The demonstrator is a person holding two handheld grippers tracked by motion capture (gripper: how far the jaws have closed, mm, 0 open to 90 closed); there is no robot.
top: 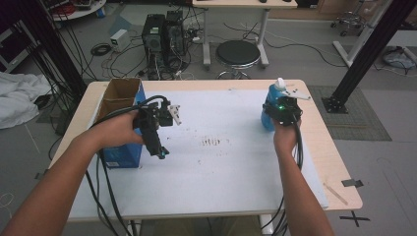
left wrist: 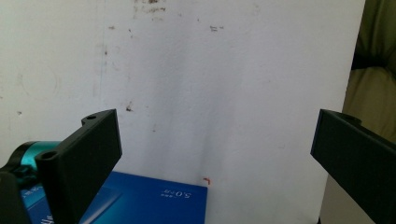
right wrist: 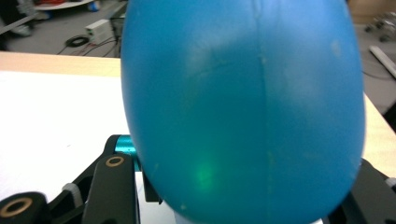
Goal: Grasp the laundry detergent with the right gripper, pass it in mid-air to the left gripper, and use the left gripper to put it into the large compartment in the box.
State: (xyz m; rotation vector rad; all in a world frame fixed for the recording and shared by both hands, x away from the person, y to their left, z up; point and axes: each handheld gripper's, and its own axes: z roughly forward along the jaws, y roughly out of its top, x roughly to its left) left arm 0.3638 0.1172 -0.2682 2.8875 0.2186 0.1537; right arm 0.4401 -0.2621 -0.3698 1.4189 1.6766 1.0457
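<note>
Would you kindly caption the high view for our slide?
Right claw shut on blue plastic bottle; left claw open beside blue cardboard box.

Left tongs [left wrist: 212, 154] spread over white sheet [left wrist: 224, 79] (blue box [left wrist: 149, 200] below)

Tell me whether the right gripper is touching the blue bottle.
Touching. In the right gripper view the blue bottle sits wedged between the right gripper's jaws, pressed on both sides; the high view shows that gripper against the bottle.

Blue bottle [right wrist: 243, 107] blurred, edge-cropped
</note>
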